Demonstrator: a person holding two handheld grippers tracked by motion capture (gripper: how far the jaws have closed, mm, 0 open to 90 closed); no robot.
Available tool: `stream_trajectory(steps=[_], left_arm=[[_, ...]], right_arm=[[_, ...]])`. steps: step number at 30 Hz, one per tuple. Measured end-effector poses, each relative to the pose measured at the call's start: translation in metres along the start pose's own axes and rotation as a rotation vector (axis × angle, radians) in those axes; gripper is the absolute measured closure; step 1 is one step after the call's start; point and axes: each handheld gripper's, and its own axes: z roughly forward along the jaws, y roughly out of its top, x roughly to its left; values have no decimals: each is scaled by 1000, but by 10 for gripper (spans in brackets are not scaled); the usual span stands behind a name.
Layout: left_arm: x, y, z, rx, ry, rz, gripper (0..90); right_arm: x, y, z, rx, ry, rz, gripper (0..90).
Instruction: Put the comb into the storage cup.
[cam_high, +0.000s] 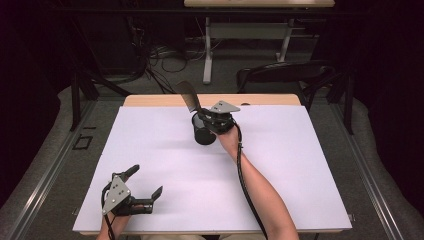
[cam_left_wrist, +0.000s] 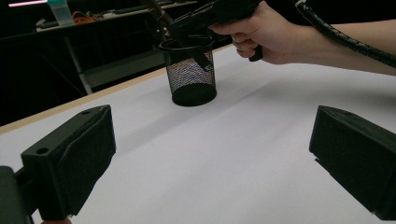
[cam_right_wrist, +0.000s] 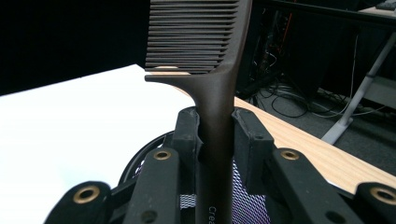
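A black mesh cup (cam_high: 203, 129) stands upright on the white table (cam_high: 165, 150) near its far edge, also seen as the mesh cup (cam_left_wrist: 189, 74) in the left gripper view. My right gripper (cam_high: 206, 120) is over the cup, shut on the handle of a dark comb (cam_right_wrist: 205, 56). The comb (cam_high: 189, 95) stands up out of the cup with its teeth at the top. The handle's lower end goes down inside the cup (cam_right_wrist: 140, 161). My left gripper (cam_high: 145, 187) rests near the table's front left with its jaws wide apart and nothing between them.
A wooden strip (cam_high: 150, 100) runs along the table's far edge. Beyond it stand a dark chair (cam_high: 285, 74) and a desk frame with loose cables (cam_high: 165, 55) on the floor. A person's right forearm (cam_high: 260, 190) crosses the table's middle.
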Motion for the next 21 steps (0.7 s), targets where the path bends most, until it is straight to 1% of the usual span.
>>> stream_trajectory(steps=[6,8,9,10,11,12,14,15,17,21], left_arm=[[0,0,0,-1,1,0,5],[0,0,-1,-2,1,-1,5],[0,0,-1,-3,1,-1,6],[1,0,-1,-2,1,-1,6],[0,0,0,-1,2,-2,5],[0,0,0,-1,1,-2,6],[0,0,0,1,-3,6,6],[-1,0,0,0,-5,3,6],[-1,0,0,0,-4,4,6],[0,0,1,-1,-4,1,6]], right_arm=[[2,0,0,17,4,-7,713],[2,0,-3,15,12,-7,655],[3,0,-5,17,13,-3,598],[3,1,-6,22,19,-1,573],[3,2,-8,29,27,-2,528],[4,4,-10,33,17,-5,481],[4,8,-14,35,32,8,430],[4,9,-16,39,36,4,407],[5,11,-19,51,61,6,354],[7,12,-25,80,86,3,284]])
